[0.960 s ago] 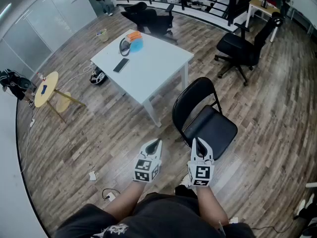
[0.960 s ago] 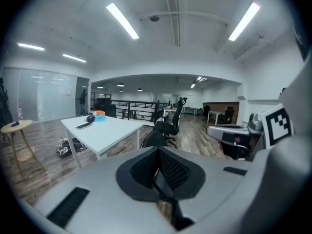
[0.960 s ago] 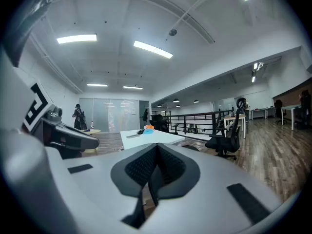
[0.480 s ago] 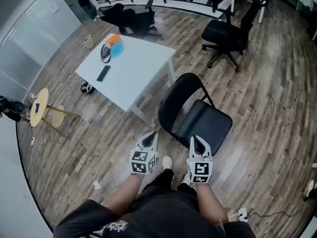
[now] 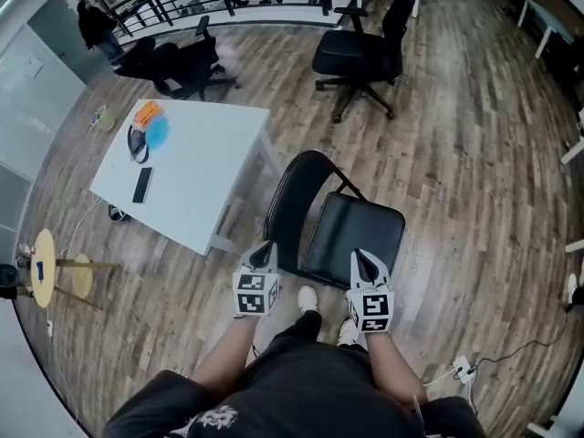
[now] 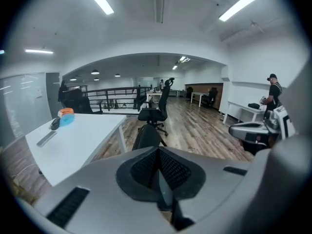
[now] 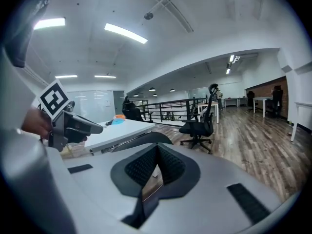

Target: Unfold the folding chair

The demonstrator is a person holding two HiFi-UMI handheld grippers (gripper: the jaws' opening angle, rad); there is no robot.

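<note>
The wood floor (image 5: 474, 181) filled the head view, and on it stood the folding chair (image 5: 354, 235), already opened out: seat flat, curved backrest upright.

On the chair's backrest side sat the white table (image 5: 196, 199), one leg and corner just beside the backrest. Well beyond the chair was a black office chair (image 5: 358, 51), with a second office chair (image 5: 178, 62) further off, past the table. A small round yellow side table (image 5: 43, 267) stood far from the chair, on the table's other side.

Both grippers came in at the chair's front, one to each side. The left gripper (image 5: 263, 254) was by the backrest's outer edge, jaws pressed together with nothing between them. Its own view looked over the top of the backrest. The right gripper (image 5: 366, 265) hung at the seat's front edge, jaws also closed and empty. From the head view it was hard to say whether its tip touched the seat.

Smaller things lay on the table. A dark phone (image 5: 142, 184) was the nearest to the chair, while an orange object (image 5: 146, 113) and a blue object (image 5: 159, 132) lay side by side at the end furthest from it.
</note>
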